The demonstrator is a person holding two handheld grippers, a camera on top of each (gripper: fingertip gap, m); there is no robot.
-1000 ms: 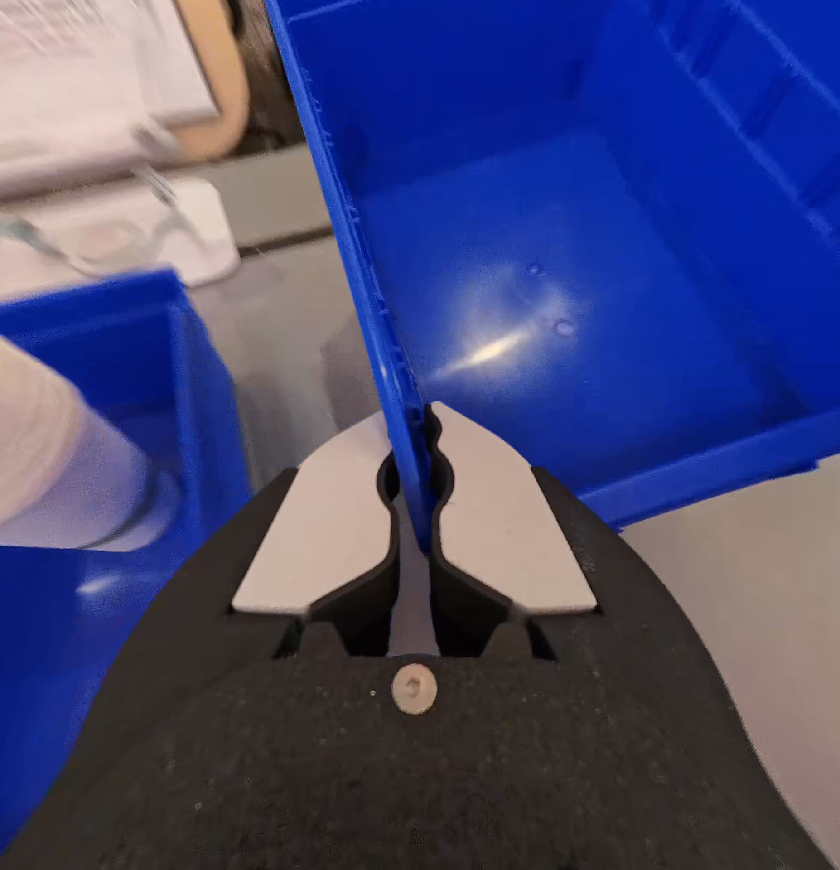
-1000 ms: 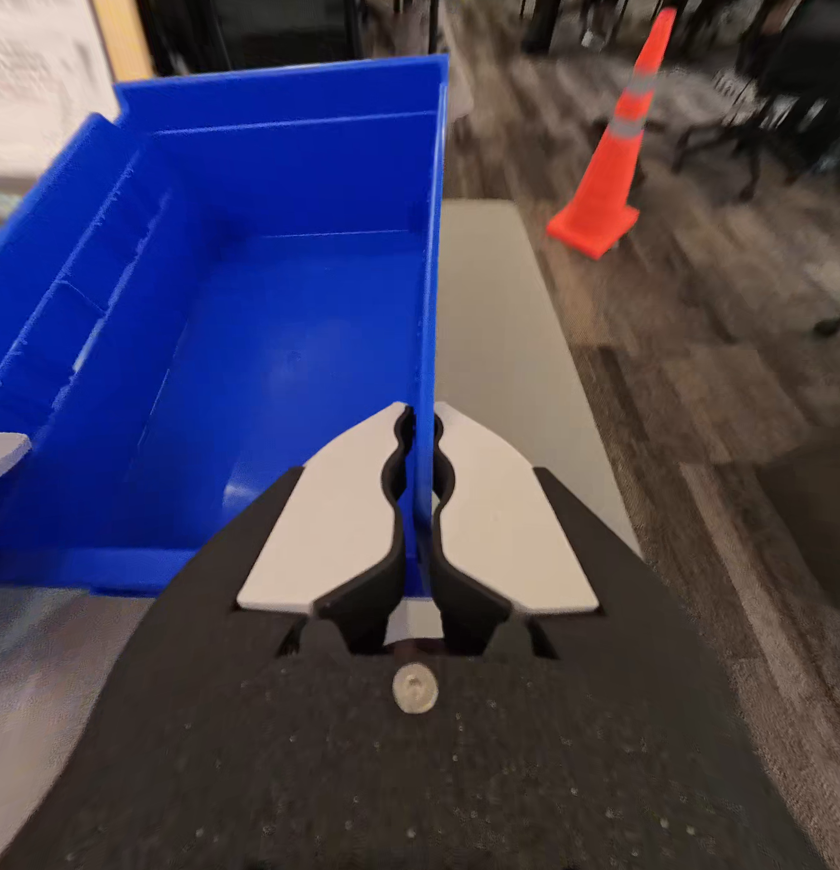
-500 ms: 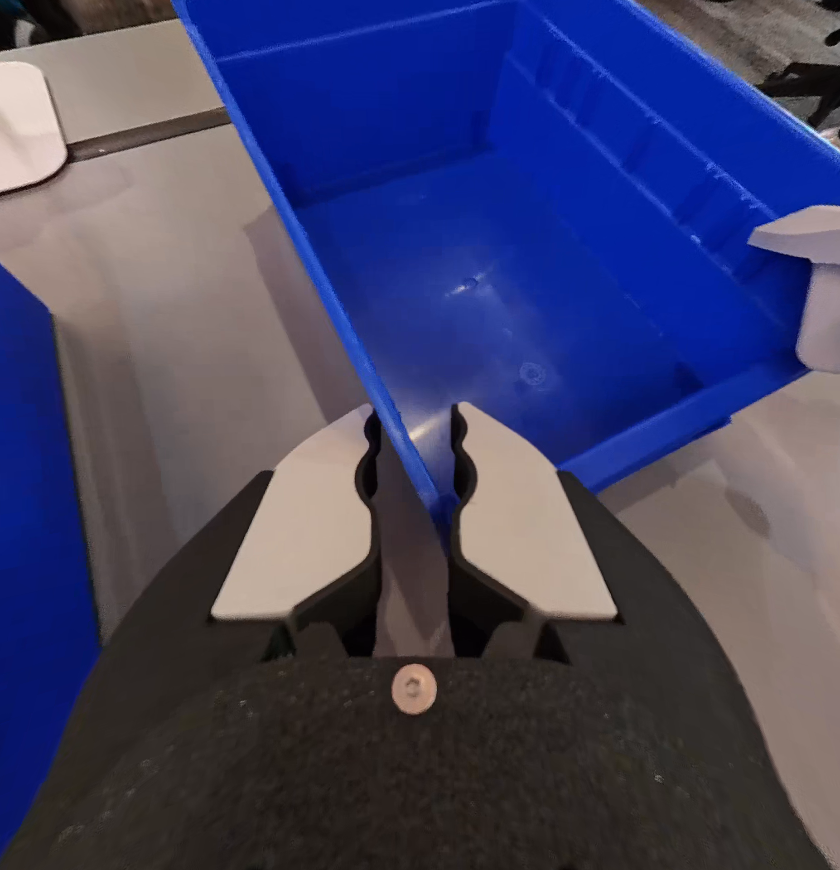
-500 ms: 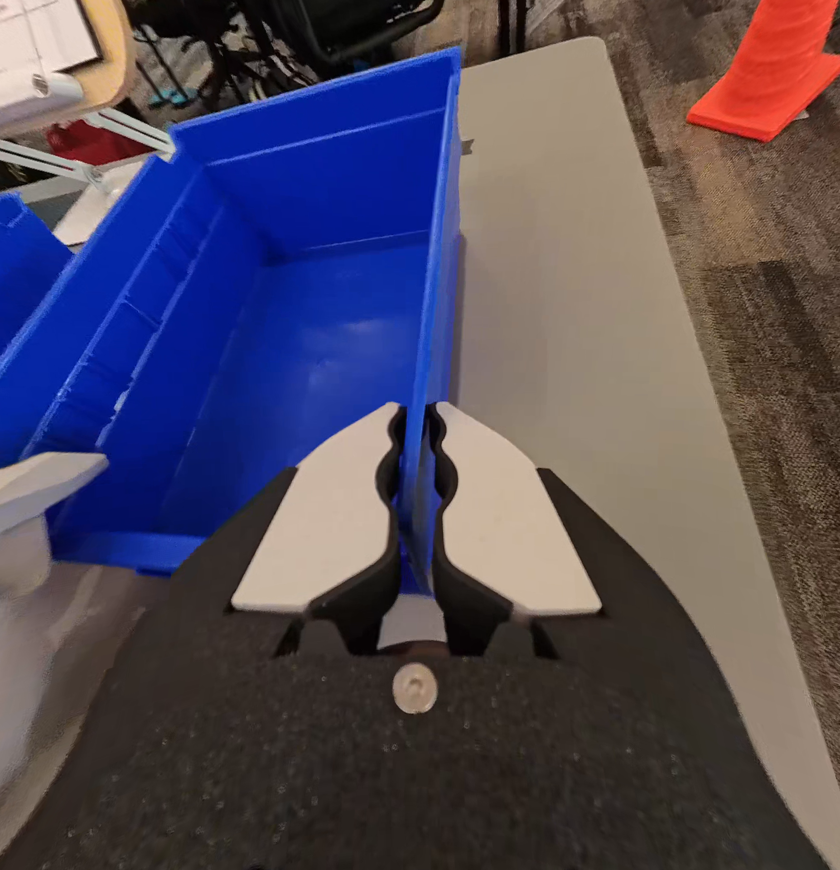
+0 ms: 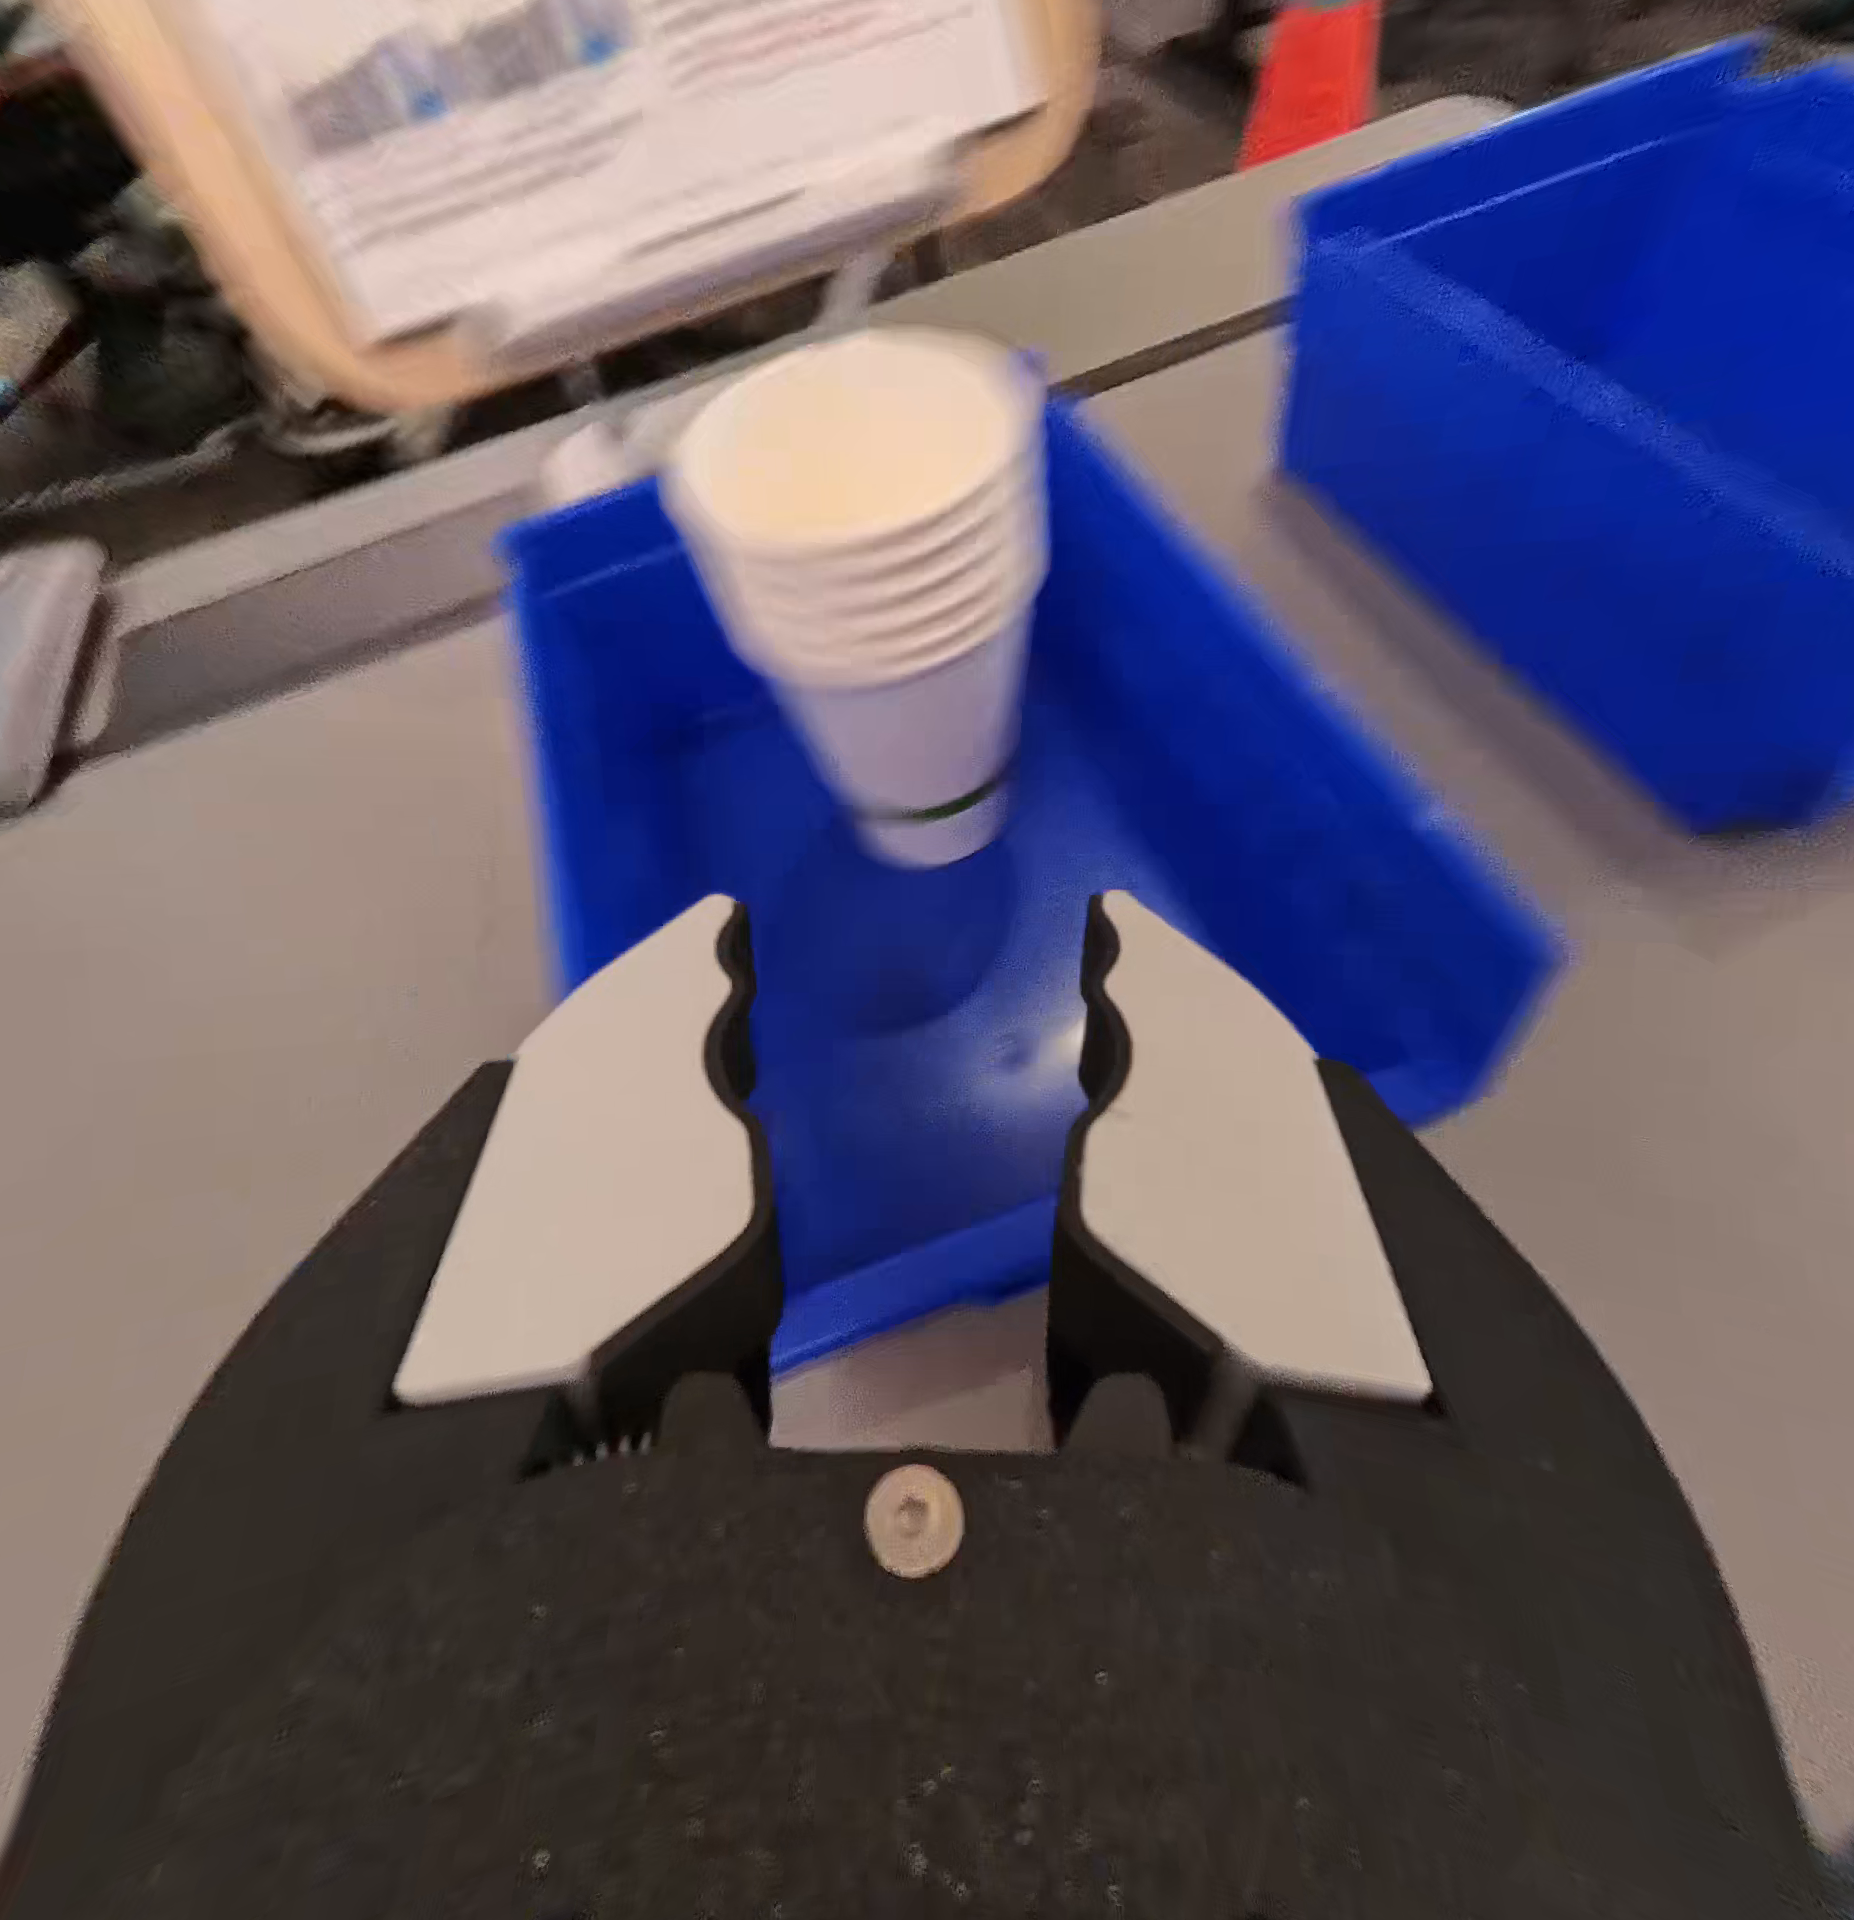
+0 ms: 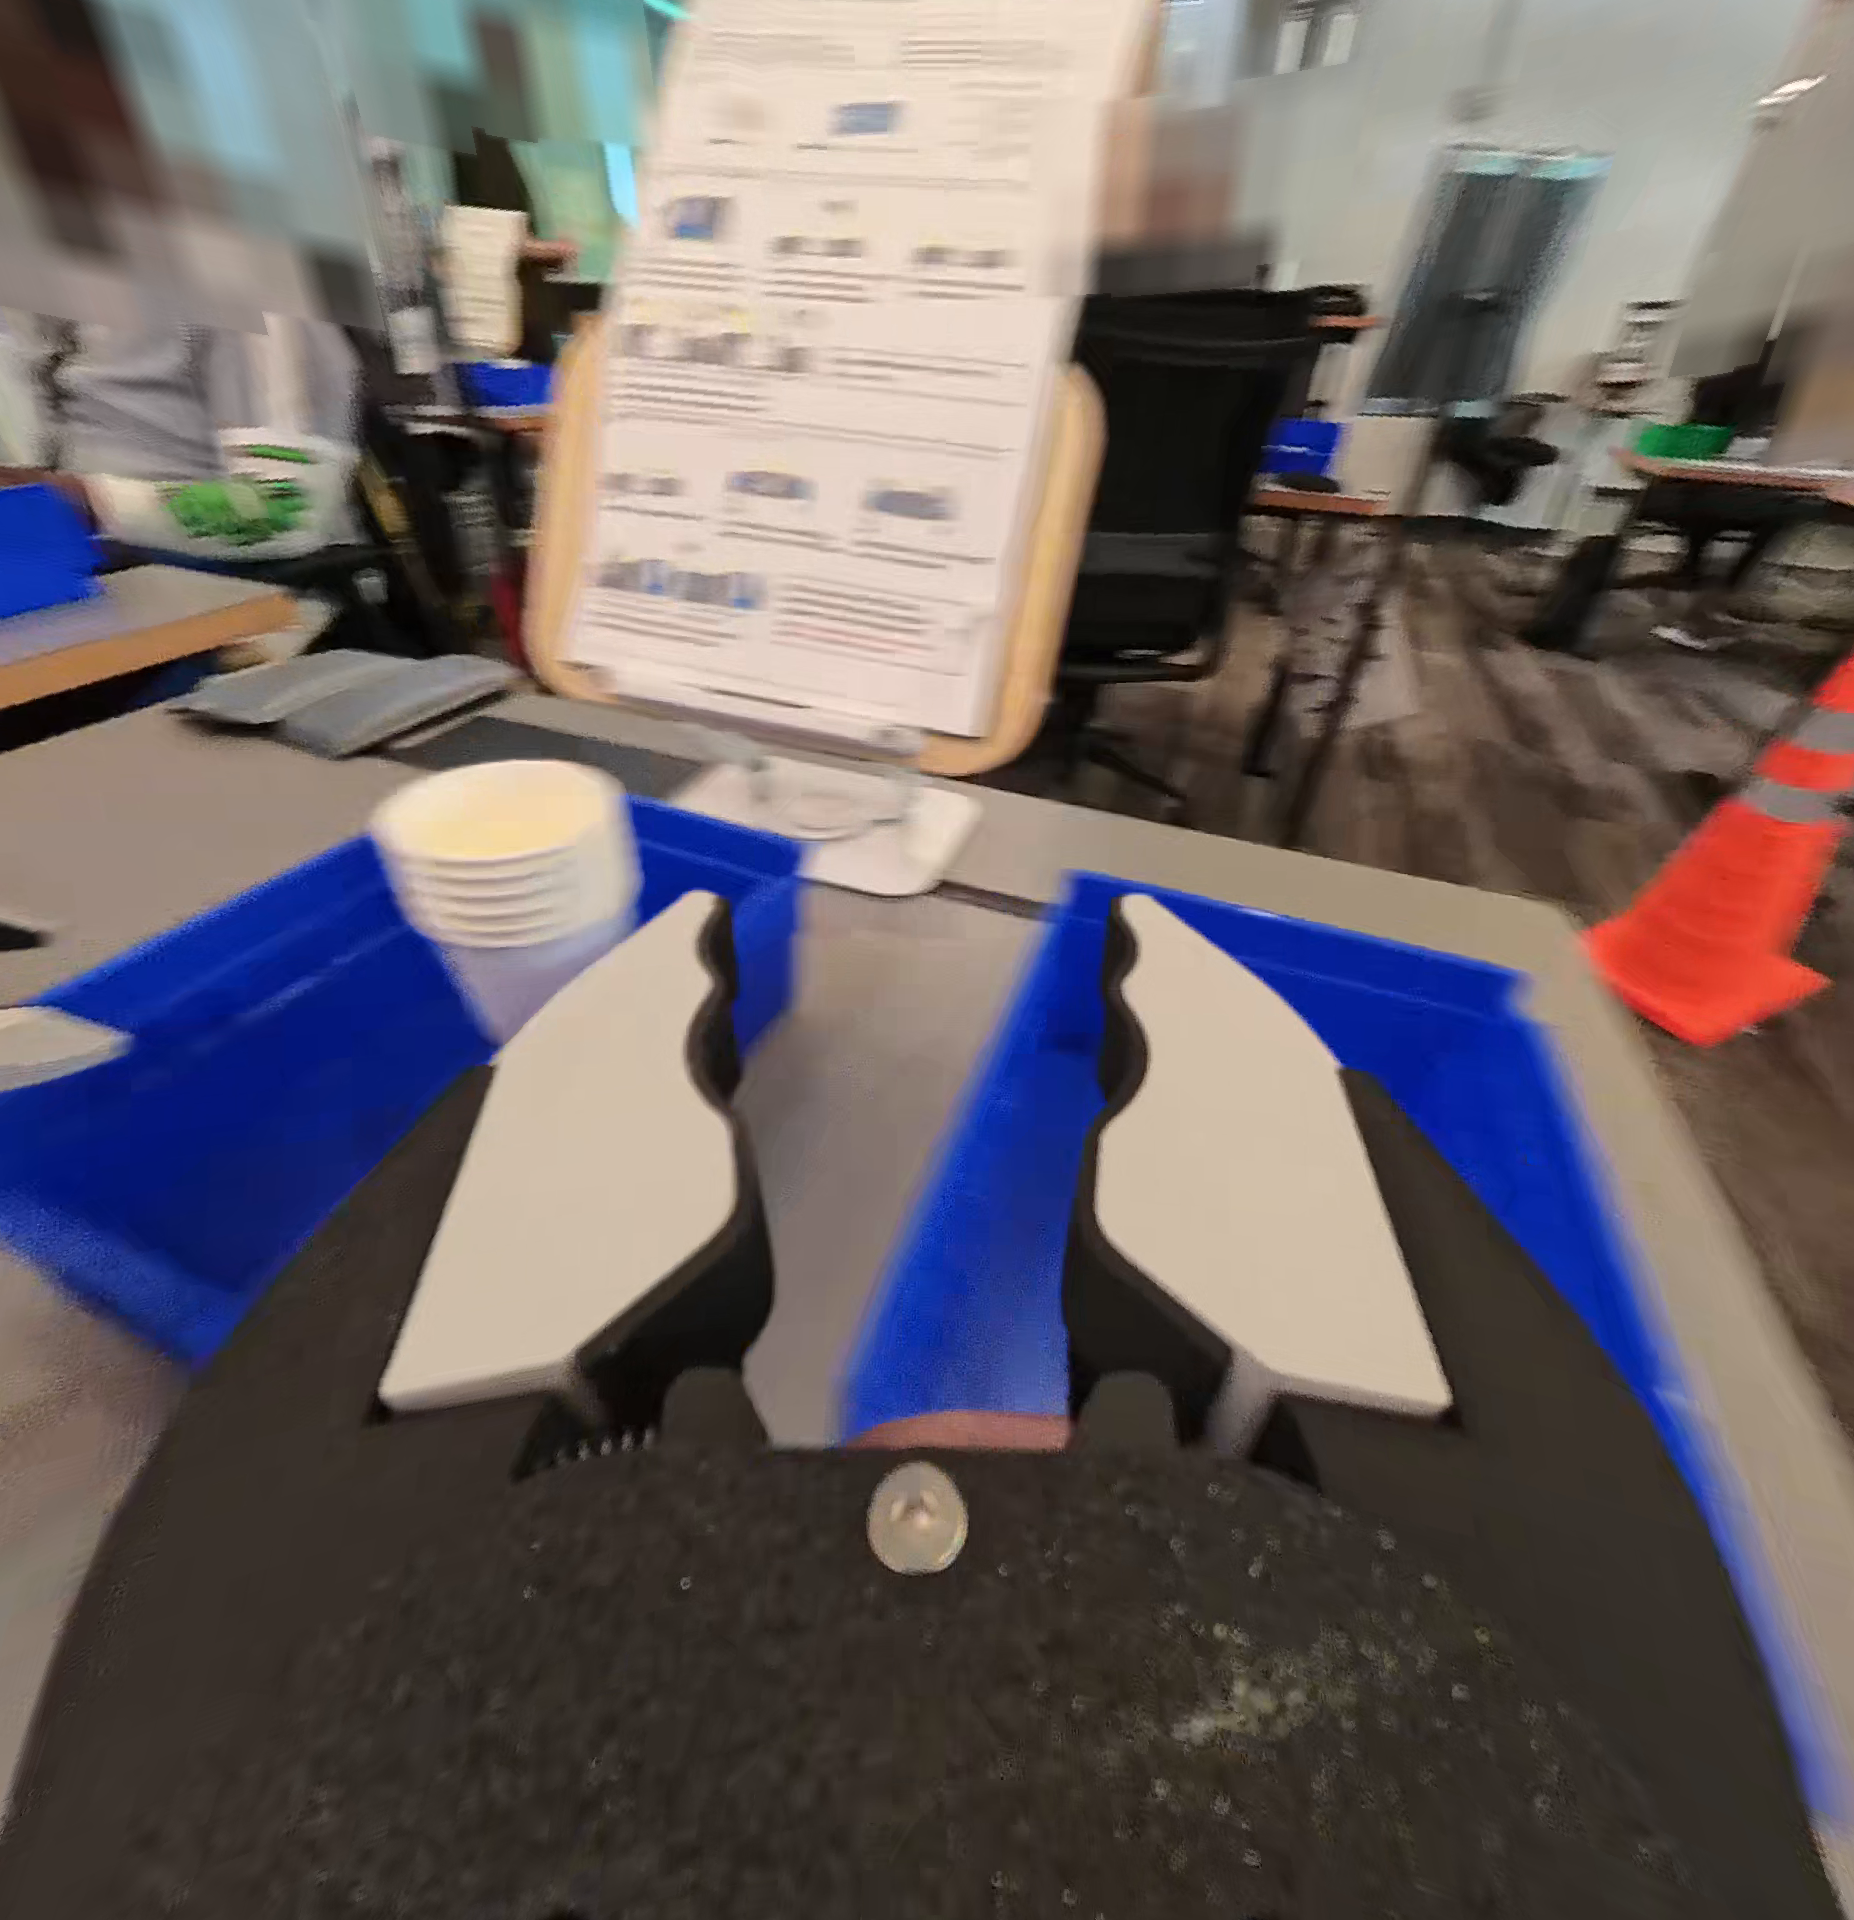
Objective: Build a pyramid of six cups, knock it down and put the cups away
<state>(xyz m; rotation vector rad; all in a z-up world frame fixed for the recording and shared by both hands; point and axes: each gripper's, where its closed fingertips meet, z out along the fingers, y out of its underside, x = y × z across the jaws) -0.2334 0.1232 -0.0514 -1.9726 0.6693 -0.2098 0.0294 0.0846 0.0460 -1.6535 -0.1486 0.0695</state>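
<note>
Cups (image 5: 869, 582), white paper, nested in one stack, stand upright in the smaller blue bin (image 5: 1266, 790) on the grey table (image 5: 227, 1039).

My left gripper (image 5: 915, 914) has its jaws spread wide with nothing between them, held above the near end of that bin and clear of the stack. My right gripper (image 6: 915, 909) is likewise spread wide and grips nothing; between its fingers I see bare table and the left wall of the larger blue bin (image 6: 1442, 1039), which sits just right of the smaller one with a strip of table between them. From the right wrist view the stack (image 6: 512, 862) stands toward the far end of its bin (image 6: 227, 1039). A clipboard on a stand (image 6: 819, 416) rises behind both bins; an orange traffic cone (image 6: 1754, 894) stands on the floor off the table's right edge. Both views are motion-blurred.
</note>
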